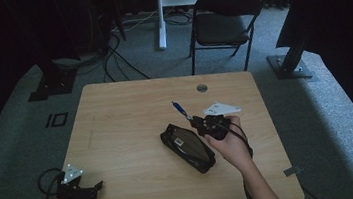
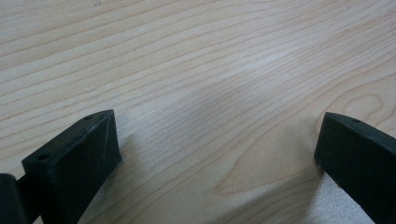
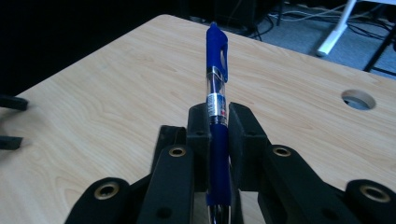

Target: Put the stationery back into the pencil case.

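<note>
A: Right gripper (image 3: pixel 217 126)?
B: Fingers clamped on blue pen (image 3: pixel 217 74), held above desk (image 1: pixel 118 136), just beyond black pencil case (image 1: pixel 188 147).
A: Left gripper (image 2: pixel 215 154)?
B: Fingers apart, nothing between, well left of case.

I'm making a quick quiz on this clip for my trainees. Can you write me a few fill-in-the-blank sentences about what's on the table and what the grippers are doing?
1. The right gripper is shut on a blue ____.
2. The black pencil case lies on the ____ table.
3. The jaws of the left gripper stand ____, with nothing between them.
4. Beyond the far edge of the table stands a dark folding ____.

Missing words: pen; wooden; open; chair
</note>
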Action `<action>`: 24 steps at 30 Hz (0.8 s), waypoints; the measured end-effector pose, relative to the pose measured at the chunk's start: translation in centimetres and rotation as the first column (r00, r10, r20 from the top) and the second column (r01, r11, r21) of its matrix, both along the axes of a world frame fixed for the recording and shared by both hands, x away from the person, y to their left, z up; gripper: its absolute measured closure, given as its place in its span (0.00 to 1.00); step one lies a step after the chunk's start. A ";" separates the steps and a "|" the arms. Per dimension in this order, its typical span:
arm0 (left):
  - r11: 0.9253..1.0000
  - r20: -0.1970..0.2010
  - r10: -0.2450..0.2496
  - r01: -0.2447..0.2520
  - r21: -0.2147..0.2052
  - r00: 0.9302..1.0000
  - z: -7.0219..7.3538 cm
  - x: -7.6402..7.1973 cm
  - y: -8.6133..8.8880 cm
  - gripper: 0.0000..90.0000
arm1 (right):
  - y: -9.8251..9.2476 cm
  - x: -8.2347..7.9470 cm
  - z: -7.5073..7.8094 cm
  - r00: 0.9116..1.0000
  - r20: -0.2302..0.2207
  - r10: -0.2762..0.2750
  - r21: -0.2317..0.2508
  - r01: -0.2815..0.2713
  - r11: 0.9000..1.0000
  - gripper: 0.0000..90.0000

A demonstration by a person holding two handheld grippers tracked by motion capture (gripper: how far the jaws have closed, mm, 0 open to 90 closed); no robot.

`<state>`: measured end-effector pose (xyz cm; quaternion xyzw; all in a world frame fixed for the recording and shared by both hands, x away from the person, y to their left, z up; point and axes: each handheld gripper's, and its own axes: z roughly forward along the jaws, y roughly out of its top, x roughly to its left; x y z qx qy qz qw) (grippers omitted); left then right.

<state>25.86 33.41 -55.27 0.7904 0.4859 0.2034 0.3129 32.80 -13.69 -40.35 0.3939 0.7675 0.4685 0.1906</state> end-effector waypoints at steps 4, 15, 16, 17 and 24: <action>1.000 0.000 0.000 0.000 0.000 1.000 0.0 0.0 0.0 0.00 | 0.4 -0.4 0.2 1.000 0.005 0.026 -0.002 -0.026 1.000 0.88; 1.000 0.000 0.000 0.000 0.000 1.000 0.0 0.0 0.0 0.00 | 1.0 -0.7 -1.2 0.996 0.005 0.093 -0.020 -0.093 0.996 0.88; 1.000 0.000 0.000 0.000 0.000 1.000 0.0 0.0 0.0 0.00 | 1.1 -0.7 -1.4 0.996 0.003 0.091 -0.030 -0.091 0.995 0.88; 1.000 0.000 0.000 0.000 0.000 1.000 0.0 0.0 0.0 0.00 | 1.1 -0.7 -1.6 0.996 0.001 0.091 -0.030 -0.091 0.995 0.88; 1.000 0.000 0.000 0.000 -0.001 1.000 0.0 0.0 0.0 0.00 | 1.2 -0.4 -3.6 0.993 -0.046 0.109 -0.065 -0.112 0.992 0.88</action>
